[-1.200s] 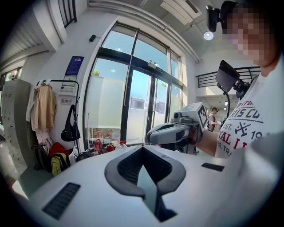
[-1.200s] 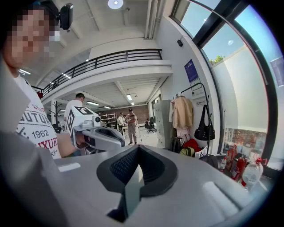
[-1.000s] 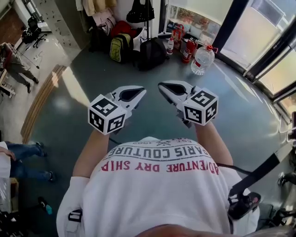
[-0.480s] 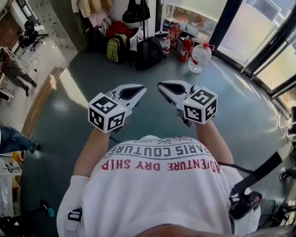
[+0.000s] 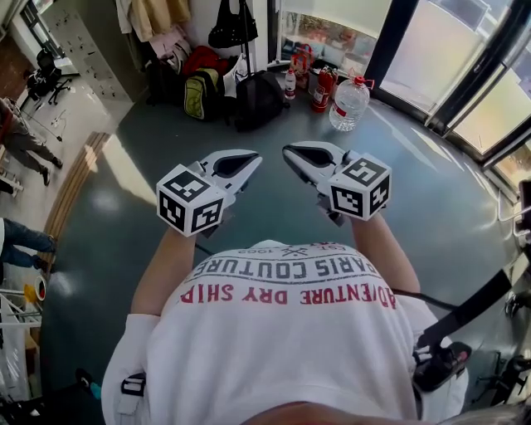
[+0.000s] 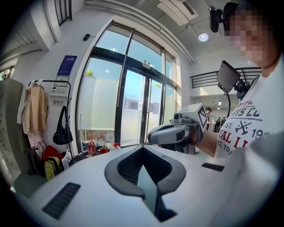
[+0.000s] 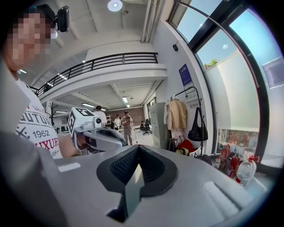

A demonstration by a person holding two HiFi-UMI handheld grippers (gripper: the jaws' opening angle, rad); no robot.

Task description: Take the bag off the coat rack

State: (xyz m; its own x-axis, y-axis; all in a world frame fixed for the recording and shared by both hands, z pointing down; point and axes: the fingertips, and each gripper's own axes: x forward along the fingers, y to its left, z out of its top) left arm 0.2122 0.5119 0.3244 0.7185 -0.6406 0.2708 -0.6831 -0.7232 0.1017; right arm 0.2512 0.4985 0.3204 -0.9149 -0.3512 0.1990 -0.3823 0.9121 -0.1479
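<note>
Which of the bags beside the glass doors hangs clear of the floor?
The black handbag, hanging by its straps from the coat rack; the yellow-green backpack, the black backpack and the red bag all sit on the floor below.

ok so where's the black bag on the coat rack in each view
Head view: black bag at the top edge, left of centre.
Left gripper view: black bag at far left, mid-height.
Right gripper view: black bag right of centre, mid-height.
Shared landmark: the beige coat hangs just left of it in all three views.
</note>
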